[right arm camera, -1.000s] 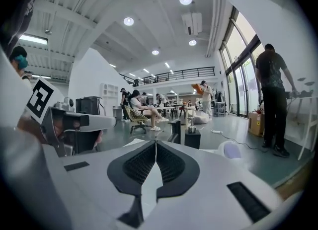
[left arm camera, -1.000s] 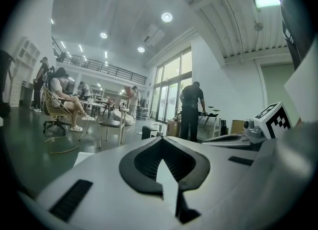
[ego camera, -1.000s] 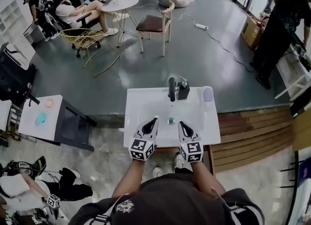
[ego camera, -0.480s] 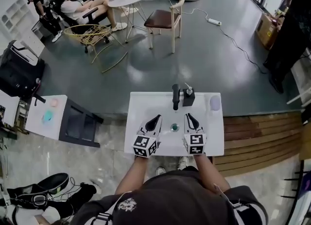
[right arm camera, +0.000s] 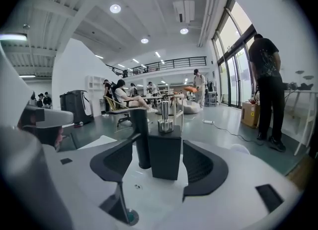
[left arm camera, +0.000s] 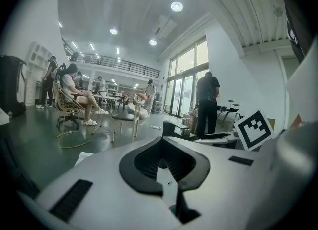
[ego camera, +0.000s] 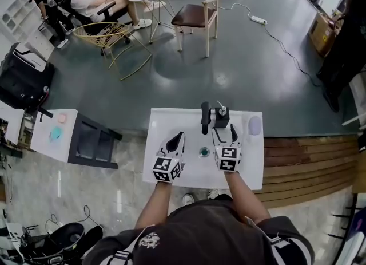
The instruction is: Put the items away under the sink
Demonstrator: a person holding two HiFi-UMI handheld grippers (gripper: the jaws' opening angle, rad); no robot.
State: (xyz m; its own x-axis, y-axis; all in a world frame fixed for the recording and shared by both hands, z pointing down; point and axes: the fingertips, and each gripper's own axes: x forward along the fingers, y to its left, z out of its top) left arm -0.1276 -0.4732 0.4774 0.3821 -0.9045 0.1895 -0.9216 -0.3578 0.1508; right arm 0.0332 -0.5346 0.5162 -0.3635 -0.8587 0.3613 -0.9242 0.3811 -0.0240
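Note:
A white sink [ego camera: 171, 122] carries a black faucet [ego camera: 205, 117], and right of the faucet a black soap dispenser [ego camera: 221, 116] with a silver pump. A pale lavender item [ego camera: 254, 125] lies at the back right corner. My right gripper [ego camera: 225, 130] is open, its jaws having just been opening. In the right gripper view the dispenser [right arm camera: 166, 152] stands in line with the gap of the right gripper [right arm camera: 159, 143], beside the faucet [right arm camera: 140, 137], with neither pad pressing on it. My left gripper [ego camera: 179, 137] hovers shut and empty over the basin's left half, left of the drain [ego camera: 204, 153].
A white-topped side table [ego camera: 54, 143] with small pink and teal things stands to the left, beside a dark cabinet [ego camera: 94, 141]. A wooden platform [ego camera: 309, 161] lies to the right. Chairs, a round table and seated people are across the floor; a person [right arm camera: 266, 75] stands at the right.
Both grippers have moved forward over the sink toward the faucet. The right gripper's jaws, shut in the earlier frames, now stand apart in front of the dispenser. The left stays shut.

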